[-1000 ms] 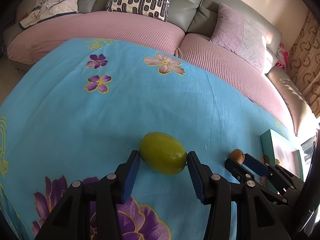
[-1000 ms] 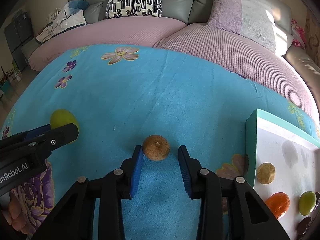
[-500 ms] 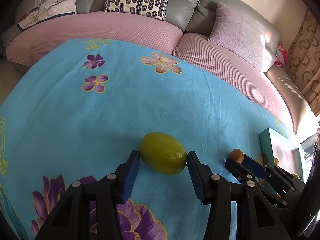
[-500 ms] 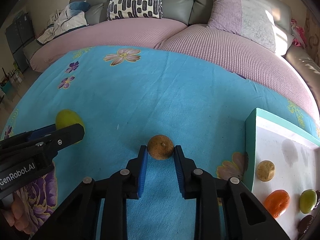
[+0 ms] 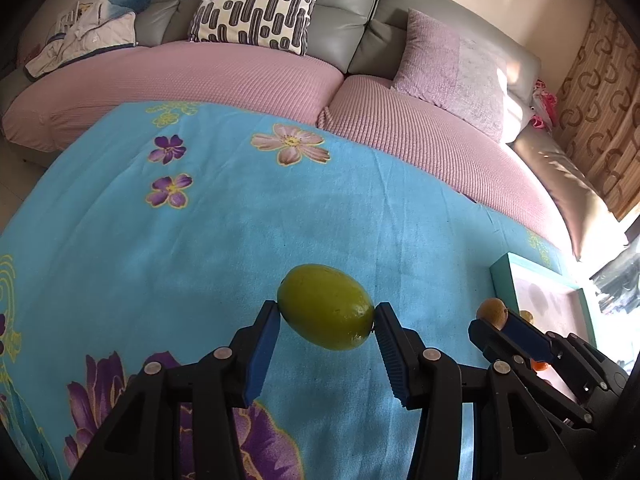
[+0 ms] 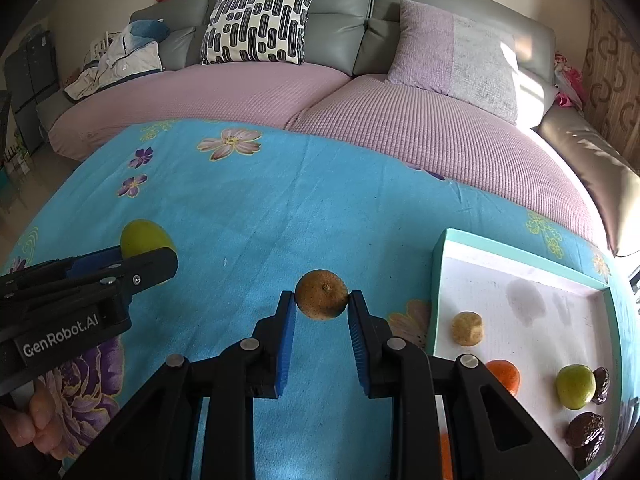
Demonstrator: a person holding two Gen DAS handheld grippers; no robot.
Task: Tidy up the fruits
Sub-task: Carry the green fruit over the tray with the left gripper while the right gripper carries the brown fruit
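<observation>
A yellow-green oval fruit (image 5: 326,308) sits between the blue pads of my left gripper (image 5: 326,318), which is shut on it just above the blue flowered cloth (image 5: 224,240). My right gripper (image 6: 322,302) is shut on a small brown round fruit (image 6: 322,295), also held over the cloth. To the right lies a teal-rimmed white tray (image 6: 520,250) with a tan fruit (image 6: 467,328), an orange one (image 6: 505,376), a green one (image 6: 575,386) and dark dried fruits (image 6: 584,434). The left wrist view shows the brown fruit (image 5: 493,310) near the tray (image 5: 500,280).
A pink-covered sofa (image 6: 400,128) with a patterned cushion (image 6: 256,24) and a lilac pillow (image 6: 452,52) curves behind the cloth. Clothes (image 6: 120,64) lie on its left end. A hand (image 6: 32,428) holds the left gripper's handle.
My right gripper's fingers closed onto the brown fruit. Both grippers have risen a little, carrying their fruits off the cloth.
</observation>
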